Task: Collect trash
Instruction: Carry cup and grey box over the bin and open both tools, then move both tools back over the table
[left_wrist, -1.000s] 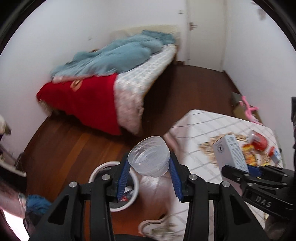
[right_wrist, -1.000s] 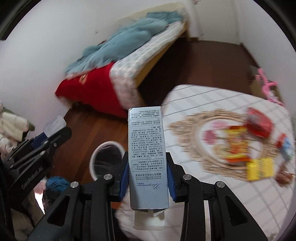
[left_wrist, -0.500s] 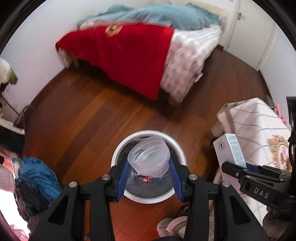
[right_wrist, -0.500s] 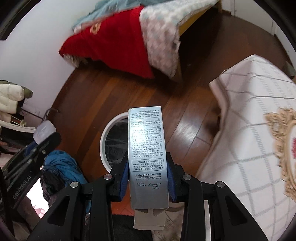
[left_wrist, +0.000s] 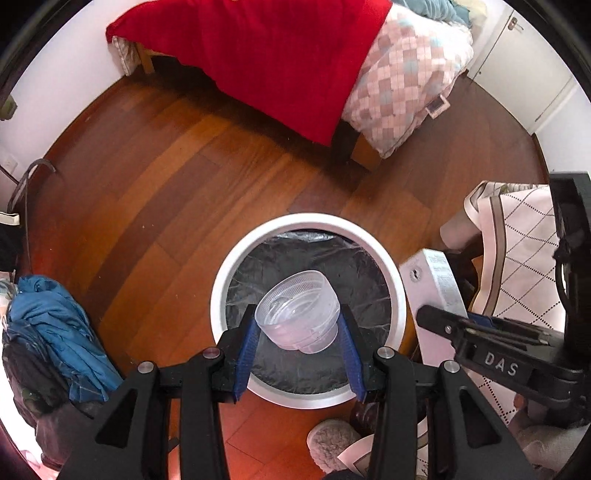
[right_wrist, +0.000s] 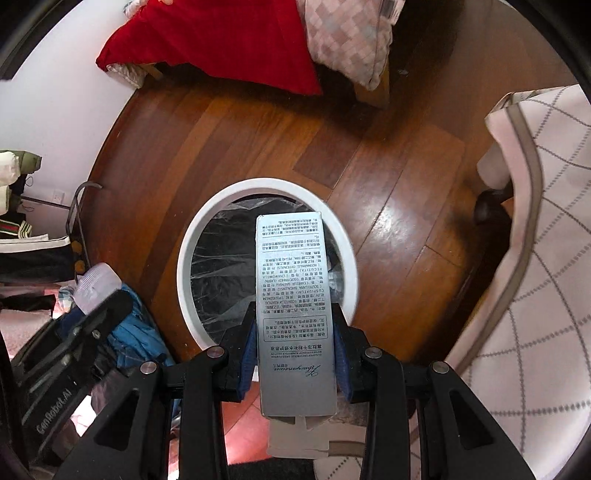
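Note:
My left gripper (left_wrist: 298, 332) is shut on a clear plastic cup (left_wrist: 297, 309) and holds it above the opening of a white round trash bin (left_wrist: 236, 258) lined with a dark bag. My right gripper (right_wrist: 295, 334) is shut on a tall silver carton (right_wrist: 293, 295) with printed text, held over the same bin (right_wrist: 192, 236). The carton also shows in the left wrist view (left_wrist: 432, 280), at the bin's right rim. The cup also shows in the right wrist view (right_wrist: 96, 284), to the bin's left.
A bed with a red blanket (left_wrist: 266, 48) stands beyond the bin across the wooden floor (left_wrist: 166, 177). A table with a checked cloth (right_wrist: 546, 236) is on the right. A blue cloth pile (left_wrist: 55, 336) lies left of the bin. A grey slipper (left_wrist: 332, 441) is near the bin.
Both grippers have tilted down and moved in over the bin, which now looks larger and centred. The cup and the carton stay held.

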